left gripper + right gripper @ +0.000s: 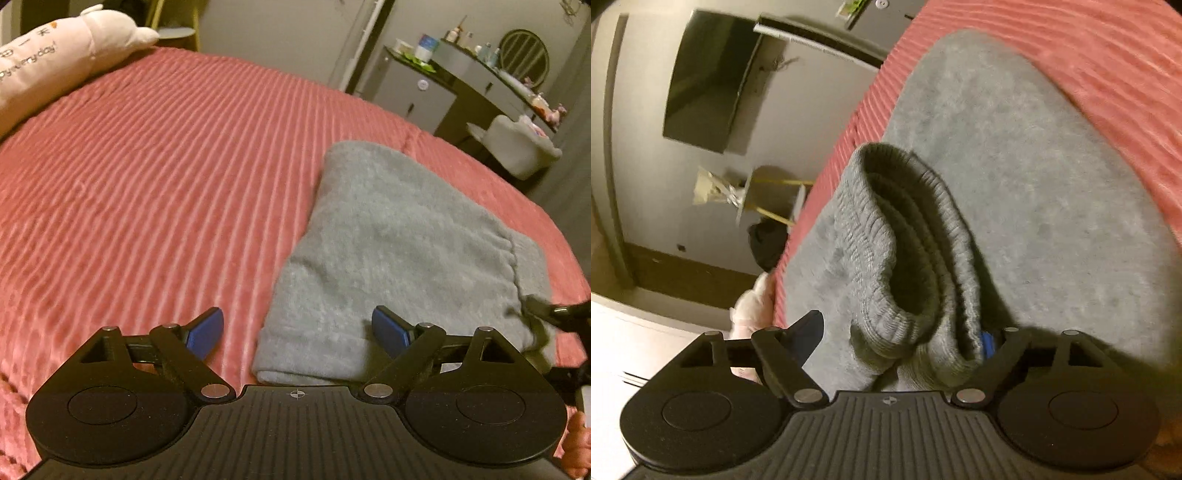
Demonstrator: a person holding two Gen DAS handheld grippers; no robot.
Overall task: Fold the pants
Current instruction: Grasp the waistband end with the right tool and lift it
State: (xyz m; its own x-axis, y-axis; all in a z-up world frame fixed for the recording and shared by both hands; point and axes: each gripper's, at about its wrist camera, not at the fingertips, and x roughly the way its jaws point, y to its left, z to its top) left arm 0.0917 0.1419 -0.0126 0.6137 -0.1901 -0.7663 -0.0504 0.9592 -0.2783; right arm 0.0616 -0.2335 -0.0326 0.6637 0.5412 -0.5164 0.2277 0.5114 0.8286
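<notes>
Pink ribbed bedspread (166, 177) fills the left wrist view; a plush pillow (55, 48) lies far left, well apart from everything else. Left gripper (297, 328) hangs wide, holding nothing, over the near-left corner of the pants (399, 240): its left pad sits above bare bedspread, its right pad above the cloth. Pants are grey fleece, already doubled into a flat block on the right part of the bed, near its right edge, fold edge at near left. At the near-right corner the right gripper (554, 314) shows dark and blurred, touching the cloth.

Right wrist view: right gripper (899, 339) has the ribbed waistband (897, 236) bunched between its fingers and lifted off the flat part. Fingers look fairly far apart, and the right pad is mostly buried in cloth, so I cannot tell whether it is clamped.

Judgement: next fold is starting. To do it well, the left should pinch all layers at its corner, level with the right, then both carry the near end far, keeping edges aligned.
</notes>
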